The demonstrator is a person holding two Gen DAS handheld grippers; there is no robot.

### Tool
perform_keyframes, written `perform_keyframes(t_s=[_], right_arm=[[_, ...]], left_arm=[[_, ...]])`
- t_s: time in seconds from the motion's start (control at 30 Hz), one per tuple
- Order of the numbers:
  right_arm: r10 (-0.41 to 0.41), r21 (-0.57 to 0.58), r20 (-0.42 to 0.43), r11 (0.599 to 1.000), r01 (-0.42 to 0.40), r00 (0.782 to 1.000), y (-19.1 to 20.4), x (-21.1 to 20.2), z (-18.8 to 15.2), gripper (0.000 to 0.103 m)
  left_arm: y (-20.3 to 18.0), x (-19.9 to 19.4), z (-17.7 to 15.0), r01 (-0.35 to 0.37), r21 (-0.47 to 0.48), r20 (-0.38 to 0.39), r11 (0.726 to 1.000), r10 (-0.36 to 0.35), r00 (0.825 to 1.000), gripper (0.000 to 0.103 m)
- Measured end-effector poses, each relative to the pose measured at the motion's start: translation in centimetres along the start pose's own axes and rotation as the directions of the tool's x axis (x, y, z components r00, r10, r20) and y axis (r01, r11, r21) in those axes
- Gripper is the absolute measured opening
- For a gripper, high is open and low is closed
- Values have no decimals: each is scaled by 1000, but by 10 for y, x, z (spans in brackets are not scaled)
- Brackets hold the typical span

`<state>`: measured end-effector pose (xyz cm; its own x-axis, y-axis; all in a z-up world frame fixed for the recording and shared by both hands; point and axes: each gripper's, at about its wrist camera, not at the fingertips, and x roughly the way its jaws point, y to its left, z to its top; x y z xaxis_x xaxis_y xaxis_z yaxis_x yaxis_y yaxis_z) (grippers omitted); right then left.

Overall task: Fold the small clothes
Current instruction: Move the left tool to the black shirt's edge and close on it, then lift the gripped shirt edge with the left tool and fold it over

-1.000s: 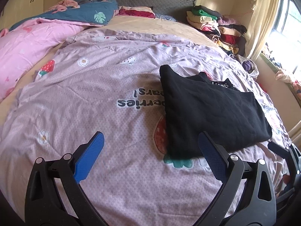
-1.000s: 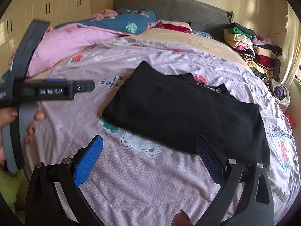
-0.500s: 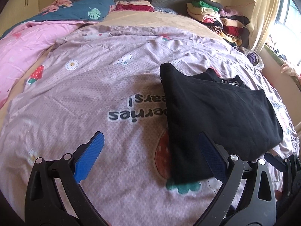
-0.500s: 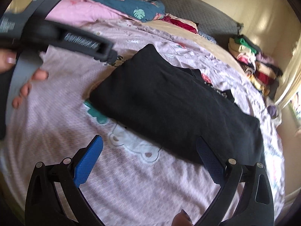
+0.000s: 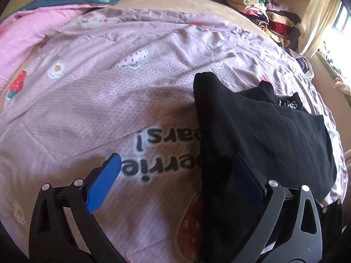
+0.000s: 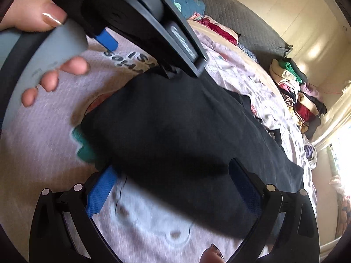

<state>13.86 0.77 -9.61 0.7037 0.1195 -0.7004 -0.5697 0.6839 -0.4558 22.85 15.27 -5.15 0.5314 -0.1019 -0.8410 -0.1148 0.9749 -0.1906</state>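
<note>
Both the left gripper (image 5: 175, 179) and the right gripper (image 6: 173, 184) stand wide and empty over the folded black garment (image 5: 252, 135), whose edge lies flat on the lilac bedspread (image 5: 109, 100) between each pair of blue fingers.

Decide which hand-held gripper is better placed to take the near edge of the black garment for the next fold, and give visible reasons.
Probably right. The right hand-held gripper is open with the black garment's near edge between its fingers. The left hand-held gripper, also open, straddles only its side edge.
</note>
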Motion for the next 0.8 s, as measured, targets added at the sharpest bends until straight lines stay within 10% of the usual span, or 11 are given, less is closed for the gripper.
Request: perform_keyframes(t_s=[0.17, 0.5, 0.7, 0.8], right_arm=[[-43, -20, 67, 999, 45, 997, -7, 2, 3, 91], [8, 68, 189, 997, -21, 982, -26, -28, -8, 14], [9, 136, 232, 990, -41, 973, -43, -46, -11, 9], [-2, 188, 254, 981, -47, 967, -57, -56, -18, 8]], left_arm=[[-5, 15, 13, 19, -2, -32, 1000, -20, 999, 93], [-17, 31, 22, 26, -4, -73, 1000, -26, 997, 93], [-35, 26, 23, 148, -48, -60, 988, -151, 987, 93], [-49, 20, 23, 185, -42, -48, 982, -187, 981, 67]])
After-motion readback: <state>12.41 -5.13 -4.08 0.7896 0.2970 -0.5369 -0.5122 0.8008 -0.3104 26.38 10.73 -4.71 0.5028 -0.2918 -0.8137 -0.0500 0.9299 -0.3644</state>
